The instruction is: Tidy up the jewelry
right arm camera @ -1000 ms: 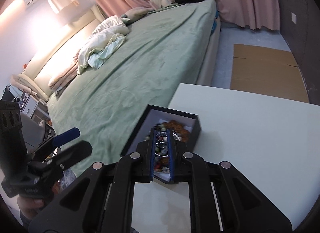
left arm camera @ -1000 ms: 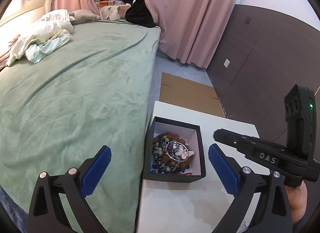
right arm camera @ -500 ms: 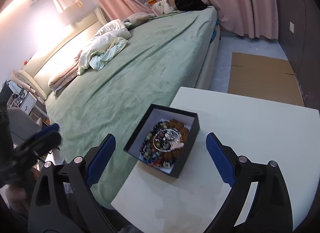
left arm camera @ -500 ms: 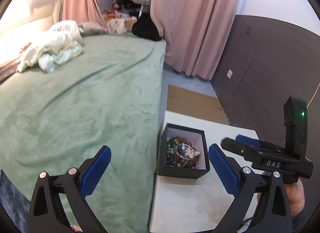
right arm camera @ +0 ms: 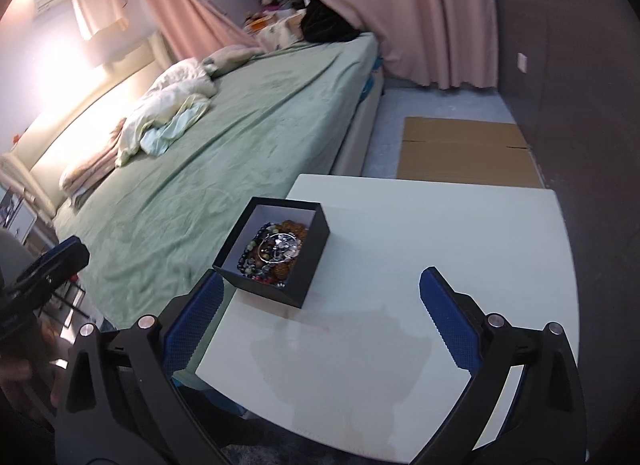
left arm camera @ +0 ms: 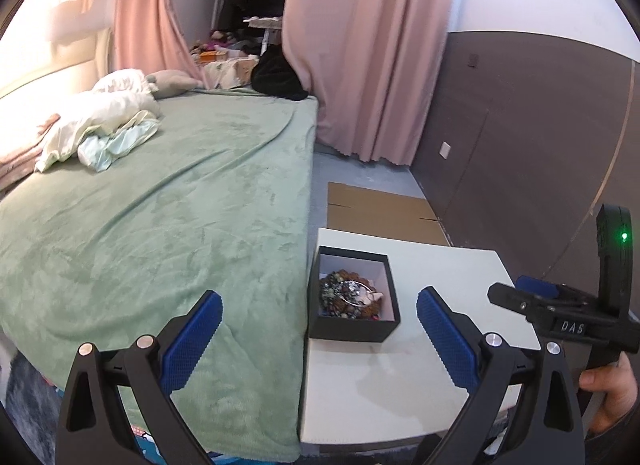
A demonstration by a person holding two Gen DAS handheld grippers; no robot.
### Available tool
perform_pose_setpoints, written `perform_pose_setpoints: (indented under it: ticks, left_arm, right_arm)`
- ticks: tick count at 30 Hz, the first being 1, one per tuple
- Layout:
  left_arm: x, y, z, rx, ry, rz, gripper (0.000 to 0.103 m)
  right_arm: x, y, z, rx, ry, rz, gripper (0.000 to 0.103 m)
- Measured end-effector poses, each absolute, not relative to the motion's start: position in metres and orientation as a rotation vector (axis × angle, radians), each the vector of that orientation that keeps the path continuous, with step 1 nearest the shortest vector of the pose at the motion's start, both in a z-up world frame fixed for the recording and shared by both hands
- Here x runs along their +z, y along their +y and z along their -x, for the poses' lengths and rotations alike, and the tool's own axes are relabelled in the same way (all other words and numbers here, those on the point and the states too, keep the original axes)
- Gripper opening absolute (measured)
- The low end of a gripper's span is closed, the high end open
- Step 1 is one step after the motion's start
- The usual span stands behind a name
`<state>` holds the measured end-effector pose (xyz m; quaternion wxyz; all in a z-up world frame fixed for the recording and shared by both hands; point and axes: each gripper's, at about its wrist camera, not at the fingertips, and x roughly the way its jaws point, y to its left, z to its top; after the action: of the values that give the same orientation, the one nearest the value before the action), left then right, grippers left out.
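Now we see the open black cardboard box [right arm camera: 304, 265] of tangled beaded jewelry [right arm camera: 276, 249] sitting at the white tabletop's [right arm camera: 440, 257] edge beside the green-blanketed bed [left arm camera: 160, 225]. Our right gripper [right arm camera: 320, 325] has just been opening and stands wide with nothing between its blue pads; our left gripper [left arm camera: 318, 335] is spread wide too, empty.

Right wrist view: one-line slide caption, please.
Open right gripper hovers over white table, short of black box of beaded jewelry.

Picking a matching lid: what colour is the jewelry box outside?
Black; the jewelry box shows best in the right wrist view.
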<state>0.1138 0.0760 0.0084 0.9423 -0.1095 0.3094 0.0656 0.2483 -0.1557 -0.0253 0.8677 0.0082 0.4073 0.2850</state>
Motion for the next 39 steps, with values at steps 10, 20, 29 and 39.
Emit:
perform_pose_setpoints:
  ticks: [10,20,29,39]
  left_arm:
    - [0.016,0.056,-0.095,0.053,0.651,0.185,0.095]
    - [0.026,0.035,-0.079,0.011,0.625,0.140,0.095]
    - [0.044,0.026,-0.060,-0.038,0.590,0.123,0.095]
    - [0.048,0.024,-0.051,-0.070,0.590,0.108,0.095]
  right_arm:
    - [-0.006,-0.186,-0.209,0.447,0.793,0.042,0.098]
    - [0.012,-0.222,-0.172,0.361,0.788,-0.040,0.098]
    - [0.018,-0.239,-0.139,0.295,0.770,-0.062,0.098]
    - [0.024,-0.255,-0.116,0.269,0.758,-0.079,0.098]
